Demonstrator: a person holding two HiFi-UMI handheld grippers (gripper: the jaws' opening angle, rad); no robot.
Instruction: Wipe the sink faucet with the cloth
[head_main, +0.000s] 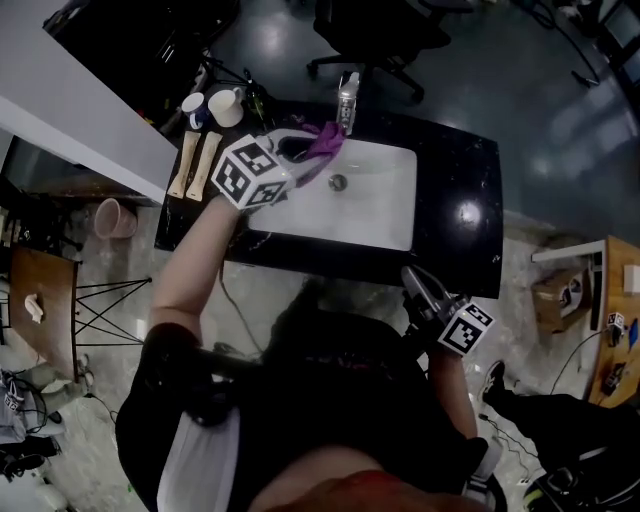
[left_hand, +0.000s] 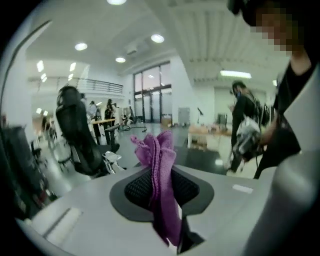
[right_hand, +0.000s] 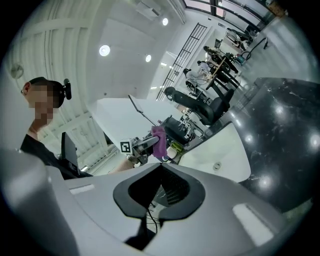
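- The black counter (head_main: 455, 215) carries the white sink basin (head_main: 375, 205), and I have the rig standing at its front edge.
- My left gripper (head_main: 306, 152) reaches over the basin's back left corner. Its jaws are clamped on the purple cloth (head_main: 326, 142), which bunches up past the pads and trails below them.
- My right gripper (head_main: 414, 282) hangs low by the counter's front edge, jaws closed on nothing (spare for now).
- The faucet (head_main: 347, 98) stands at the basin's back rim, just beside the cloth; as far as I can judge, the two are not yet touching.
- To wipe well, I'd press the loose fold against the metal rather than the jaw tips. Then I'd wrap it round the faucet and stroke along its length, gripping firmly so the cloth can't slip.
- No writing is legible; I see only square marker patterns on the gripper cubes (head_main: 250, 170).
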